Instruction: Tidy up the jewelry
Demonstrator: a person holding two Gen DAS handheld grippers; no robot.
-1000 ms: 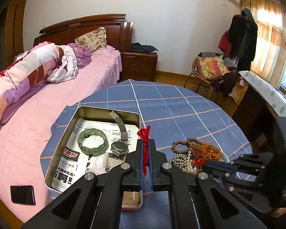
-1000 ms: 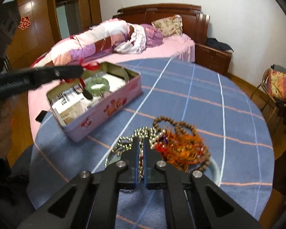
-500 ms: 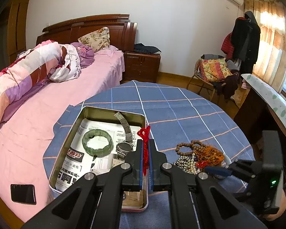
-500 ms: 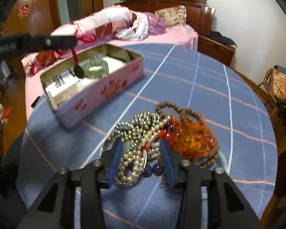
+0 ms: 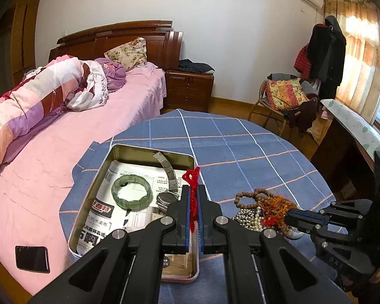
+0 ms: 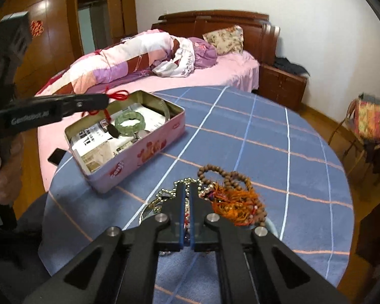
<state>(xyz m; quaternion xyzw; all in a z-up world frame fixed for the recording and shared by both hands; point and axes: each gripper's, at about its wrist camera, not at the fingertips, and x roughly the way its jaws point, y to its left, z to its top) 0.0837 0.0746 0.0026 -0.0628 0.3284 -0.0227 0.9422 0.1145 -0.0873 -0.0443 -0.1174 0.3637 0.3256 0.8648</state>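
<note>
Red cord pendant (image 5: 193, 195) pinched between left gripper (image 5: 194, 197) jaws, dangling over pink tin (image 6: 149, 152). Right gripper (image 6: 186, 202) jaws nearly closed in bead pile (image 6: 230, 195); whether gripping a strand, cannot tell.

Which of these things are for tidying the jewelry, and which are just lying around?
For the job:
pink tin
green bangle
watch
red cord pendant in the left gripper
bead pile under the right gripper

Just lying around:
phone
pillow
</note>
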